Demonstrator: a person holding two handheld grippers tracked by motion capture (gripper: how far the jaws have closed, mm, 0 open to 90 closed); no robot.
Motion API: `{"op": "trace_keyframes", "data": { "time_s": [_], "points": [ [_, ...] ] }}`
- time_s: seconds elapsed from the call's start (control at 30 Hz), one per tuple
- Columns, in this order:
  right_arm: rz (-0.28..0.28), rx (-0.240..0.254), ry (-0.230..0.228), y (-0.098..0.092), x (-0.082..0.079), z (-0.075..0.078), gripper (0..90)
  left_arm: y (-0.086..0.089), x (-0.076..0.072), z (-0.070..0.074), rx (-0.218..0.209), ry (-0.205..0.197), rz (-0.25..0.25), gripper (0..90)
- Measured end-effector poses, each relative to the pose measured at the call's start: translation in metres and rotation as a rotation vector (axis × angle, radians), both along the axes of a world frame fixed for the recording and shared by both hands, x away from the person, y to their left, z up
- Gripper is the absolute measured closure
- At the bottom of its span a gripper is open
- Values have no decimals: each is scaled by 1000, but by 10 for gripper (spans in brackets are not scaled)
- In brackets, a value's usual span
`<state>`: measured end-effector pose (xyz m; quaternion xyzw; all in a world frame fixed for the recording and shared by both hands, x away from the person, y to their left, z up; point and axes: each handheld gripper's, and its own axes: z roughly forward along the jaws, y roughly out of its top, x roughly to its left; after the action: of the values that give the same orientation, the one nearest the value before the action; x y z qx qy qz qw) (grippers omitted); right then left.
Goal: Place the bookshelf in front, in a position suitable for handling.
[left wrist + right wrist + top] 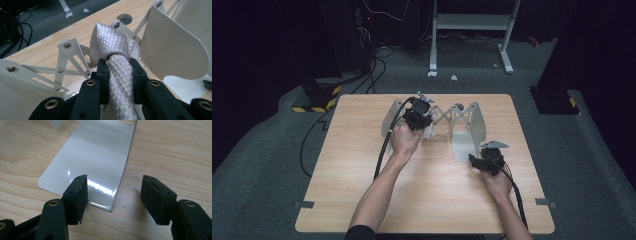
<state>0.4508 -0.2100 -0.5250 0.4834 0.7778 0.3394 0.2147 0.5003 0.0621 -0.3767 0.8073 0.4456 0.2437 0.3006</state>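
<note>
A white metal expanding rack (462, 117) with scissor links stands at the back middle of the wooden table (362, 200). In the left gripper view, a silvery quilted fabric strip (120, 62) is folded over and pinched between the jaws of my left gripper (120, 71), beside the rack's upright end plate (170, 50) and its links (67, 57). From above, that gripper (418, 117) sits at the rack's left half. My right gripper (477, 159) rests near the rack's right end. Its jaws (115, 192) stand open, empty, low over the corner of the flat glossy base plate (95, 152).
A round hole (457, 106) is cut in the table behind the rack. On the grey floor beyond are a white desk frame (472, 22), loose cables (377, 65) and a black stand with yellow-black tape (317, 107). The gripper cables trail back along both forearms.
</note>
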Motion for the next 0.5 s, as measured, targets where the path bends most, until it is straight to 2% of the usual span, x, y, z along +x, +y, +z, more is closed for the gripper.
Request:
{"op": "trace_keyframes", "data": {
  "time_s": [0.07,0.1,0.13,0.17,0.4,0.5],
  "points": [
    [0,0,0,0,0,0,391,3,-1,3,-30,8,-5,743],
    [0,0,0,0,0,0,391,3,-1,3,-30,8,-5,743],
    [0,-1,0,0,0,0,389,6,-1,6,-63,7,-4,743],
    [1,0,1,0,0,0,389,6,-1,7,-77,13,-8,743],
    [1,0,0,0,0,0,388,0,4,4,-76,26,-18,743],
    [0,0,0,0,0,0,388,-4,7,-1,-56,38,-20,743]
  ]
}}
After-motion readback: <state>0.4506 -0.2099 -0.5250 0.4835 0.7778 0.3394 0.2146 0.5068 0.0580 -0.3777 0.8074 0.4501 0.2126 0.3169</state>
